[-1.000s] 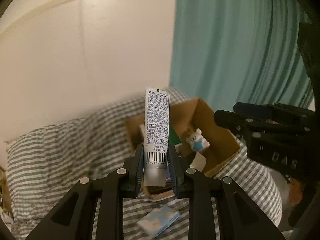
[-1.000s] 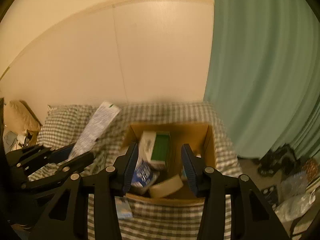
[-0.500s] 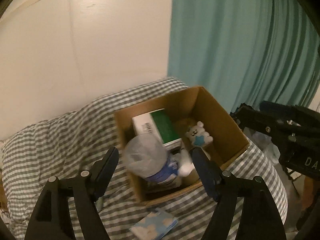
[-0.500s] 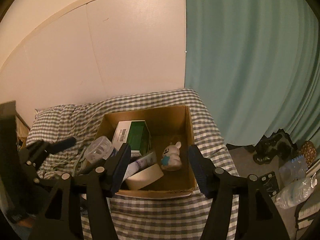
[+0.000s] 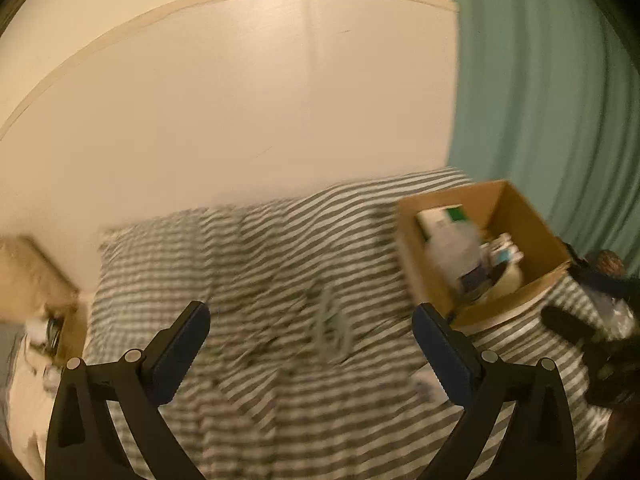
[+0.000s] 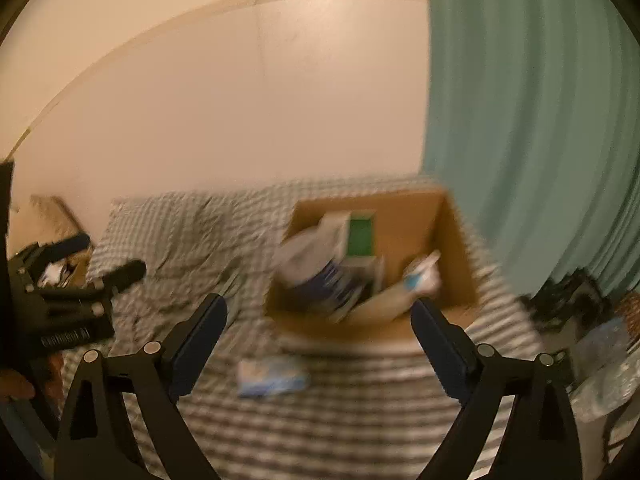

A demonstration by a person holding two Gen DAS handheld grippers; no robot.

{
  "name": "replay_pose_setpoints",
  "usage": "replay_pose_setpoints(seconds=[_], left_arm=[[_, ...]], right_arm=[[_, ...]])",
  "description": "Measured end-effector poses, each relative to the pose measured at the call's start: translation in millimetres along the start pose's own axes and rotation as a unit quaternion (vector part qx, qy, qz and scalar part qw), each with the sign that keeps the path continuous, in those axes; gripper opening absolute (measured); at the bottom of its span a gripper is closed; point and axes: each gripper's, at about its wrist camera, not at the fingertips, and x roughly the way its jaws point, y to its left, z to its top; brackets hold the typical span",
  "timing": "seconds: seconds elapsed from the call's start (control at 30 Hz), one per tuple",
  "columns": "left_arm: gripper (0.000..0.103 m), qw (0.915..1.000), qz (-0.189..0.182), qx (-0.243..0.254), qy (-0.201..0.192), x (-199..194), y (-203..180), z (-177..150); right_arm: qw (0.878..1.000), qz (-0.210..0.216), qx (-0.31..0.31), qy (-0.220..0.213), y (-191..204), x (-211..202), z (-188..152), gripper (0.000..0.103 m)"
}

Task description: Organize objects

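Observation:
A brown cardboard box (image 5: 532, 224) sits on the grey-and-white checked bed cover (image 5: 256, 264) at the right; it holds a green-and-white carton (image 5: 440, 216), a white tube or bottle and other blurred items. In the right wrist view the box (image 6: 452, 240) is ahead, slightly right. A small blue-and-white packet (image 6: 272, 372) lies on the cover in front of the box. A greenish object (image 5: 330, 320) lies on the cover between the left fingers. My left gripper (image 5: 310, 344) is open and empty. My right gripper (image 6: 318, 332) is open and empty. Both views are motion-blurred.
A cream wall (image 5: 240, 112) stands behind the bed and a teal curtain (image 6: 532, 120) hangs at the right. A pillow (image 5: 152, 256) lies at the bed's far left. Clutter and a plastic bottle (image 6: 600, 344) lie on the floor at the right.
My left gripper opened and let go of the white tube, which dropped into the box. Then it swung left, away from the box. My right gripper opened wider.

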Motion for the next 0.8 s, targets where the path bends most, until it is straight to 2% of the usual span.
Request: replay_pose_setpoints(seconds=[0.07, 0.17, 0.3, 0.47, 0.7, 0.77, 0.8], left_arm=[[0.103, 0.9998, 0.010, -0.015, 0.011, 6, 7, -13], [0.103, 0.9987, 0.013, -0.036, 0.032, 16, 14, -33], [0.103, 0.9976, 0.013, -0.035, 0.059, 34, 14, -58], [0.103, 0.9963, 0.011, -0.029, 0.081, 59, 9, -72], [0.103, 0.9933, 0.005, -0.039, 0.109, 89, 10, -78], [0.103, 0.9928, 0.005, -0.042, 0.112, 93, 11, -78], [0.103, 0.9924, 0.005, -0.043, 0.115, 94, 12, -79]], right_arm=[[0.999, -0.008, -0.012, 0.041, 15, 25, -18, 0.094], [0.997, -0.009, -0.031, 0.067, 30, 52, -35, 0.094], [0.994, -0.016, -0.049, 0.099, 41, 86, -51, 0.094], [0.990, -0.024, -0.045, 0.132, 38, 113, -64, 0.094], [0.982, -0.001, -0.040, 0.186, 37, 149, -72, 0.094], [0.979, -0.001, -0.041, 0.200, 38, 158, -72, 0.091], [0.978, 0.001, -0.043, 0.205, 38, 160, -74, 0.079]])
